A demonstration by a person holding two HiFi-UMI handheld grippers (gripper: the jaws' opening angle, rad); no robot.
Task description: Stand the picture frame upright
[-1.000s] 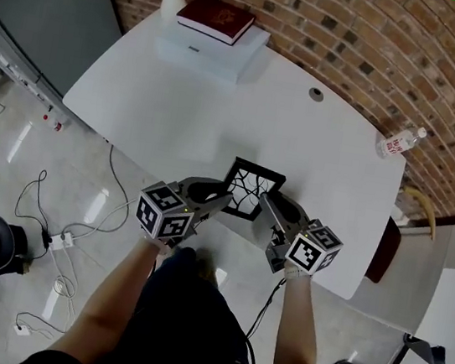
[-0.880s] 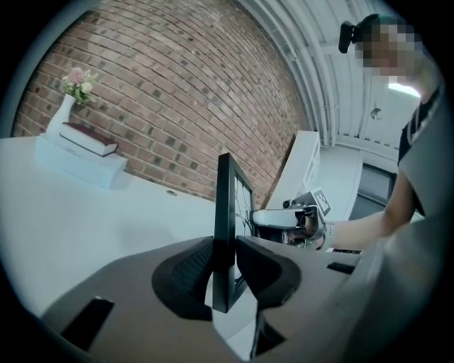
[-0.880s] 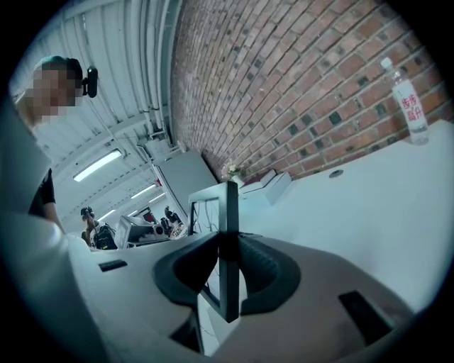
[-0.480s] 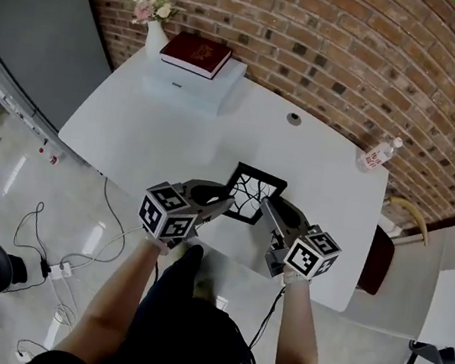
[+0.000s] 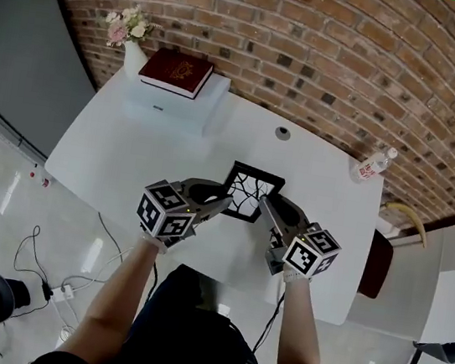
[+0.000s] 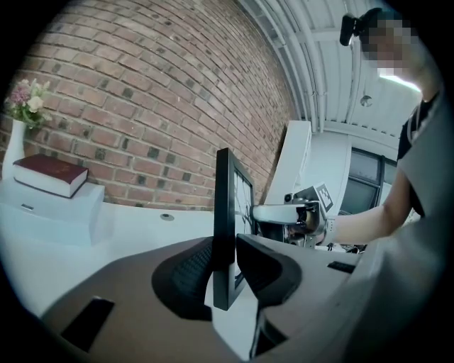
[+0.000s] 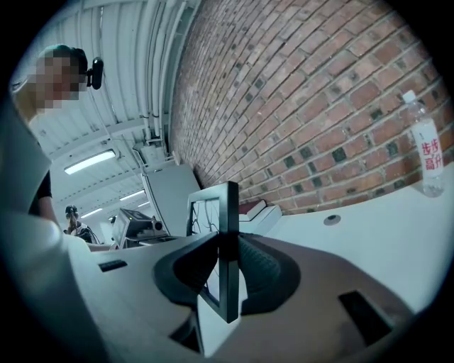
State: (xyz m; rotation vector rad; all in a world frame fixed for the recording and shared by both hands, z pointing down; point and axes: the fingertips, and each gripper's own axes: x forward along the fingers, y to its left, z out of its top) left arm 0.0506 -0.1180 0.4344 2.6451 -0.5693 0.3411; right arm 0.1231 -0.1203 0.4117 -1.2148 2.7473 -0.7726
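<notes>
Picture frame (image 5: pixel 251 192), mid-frame in the head view over the worktop (image 5: pixel 131 146), is clenched edgewise by fingers of the left gripper (image 5: pixel 224 202) and right gripper (image 5: pixel 264 201); we judge placement pending, which calls for lowering it level before release.

One frame (image 5: pixel 253 193), one book (image 5: pixel 176 73), one bottle (image 5: pixel 373 166)

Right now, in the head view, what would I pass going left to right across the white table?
vase of flowers → dark red book → black picture frame → water bottle
</notes>
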